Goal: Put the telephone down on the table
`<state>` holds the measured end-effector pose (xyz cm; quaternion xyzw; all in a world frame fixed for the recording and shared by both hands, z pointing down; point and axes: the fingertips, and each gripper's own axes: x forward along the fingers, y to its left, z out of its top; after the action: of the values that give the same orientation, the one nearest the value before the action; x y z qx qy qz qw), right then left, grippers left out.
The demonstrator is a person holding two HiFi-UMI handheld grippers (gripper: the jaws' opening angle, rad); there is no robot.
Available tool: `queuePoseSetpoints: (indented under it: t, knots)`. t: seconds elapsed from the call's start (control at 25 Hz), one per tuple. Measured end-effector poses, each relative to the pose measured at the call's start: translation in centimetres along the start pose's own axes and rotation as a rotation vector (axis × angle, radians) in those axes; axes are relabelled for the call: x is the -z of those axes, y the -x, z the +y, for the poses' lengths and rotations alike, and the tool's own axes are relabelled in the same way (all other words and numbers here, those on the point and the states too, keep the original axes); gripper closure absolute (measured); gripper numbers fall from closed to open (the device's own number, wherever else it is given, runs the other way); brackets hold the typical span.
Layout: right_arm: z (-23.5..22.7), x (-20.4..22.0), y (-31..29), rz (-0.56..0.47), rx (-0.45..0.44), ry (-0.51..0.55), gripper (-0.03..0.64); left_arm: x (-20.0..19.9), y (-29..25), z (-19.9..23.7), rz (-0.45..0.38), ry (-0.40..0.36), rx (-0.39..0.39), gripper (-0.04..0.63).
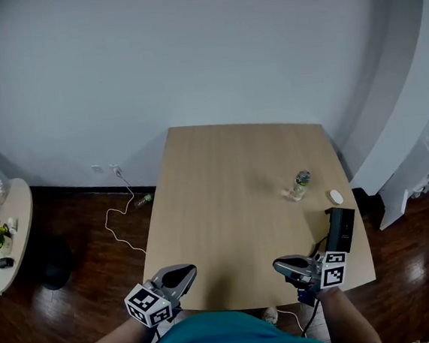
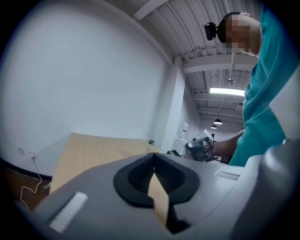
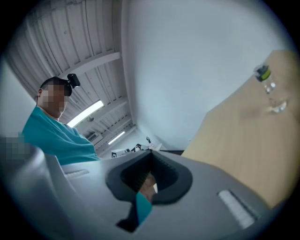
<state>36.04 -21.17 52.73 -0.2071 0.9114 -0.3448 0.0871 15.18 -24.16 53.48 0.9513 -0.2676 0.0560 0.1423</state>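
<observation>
The black telephone [image 1: 342,228] lies flat on the light wooden table [image 1: 225,203], close to its right edge, with a dark cord running off the front edge. My right gripper [image 1: 278,263] hovers at the front edge, a little left of the telephone and apart from it; its jaws are shut with nothing between them [image 3: 151,153]. My left gripper [image 1: 186,270] is at the front edge further left, jaws shut and empty [image 2: 153,155]. In the left gripper view the right gripper [image 2: 200,149] shows across the table.
A clear plastic bottle [image 1: 300,185] with a green cap stands behind the telephone, and a small white oval object [image 1: 336,197] lies beside it. A round side table [image 1: 10,247] with flowers stands at the far left. A white cable [image 1: 117,221] trails on the dark floor.
</observation>
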Motion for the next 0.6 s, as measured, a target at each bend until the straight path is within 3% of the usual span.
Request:
queuePoseSetpoints:
  t: [0.12,0.28,0.6]
  knots:
    - [2.4,0.6,-4.6,0.003,-0.026,0.02,0.615,-0.4,4.9,2.8,0.008,-0.018,-0.027,0.591]
    - [5.3,2.1,-8.1,0.047,-0.068,0.044,0.615,-0.7,8.9,4.7,-0.017,0.02,-0.082,0.591]
    - [6.0,6.1,-8.2,0.118,-0.079,0.051,0.615,0.1,10.8,1.9,-0.033,0.032,-0.105,0.591]
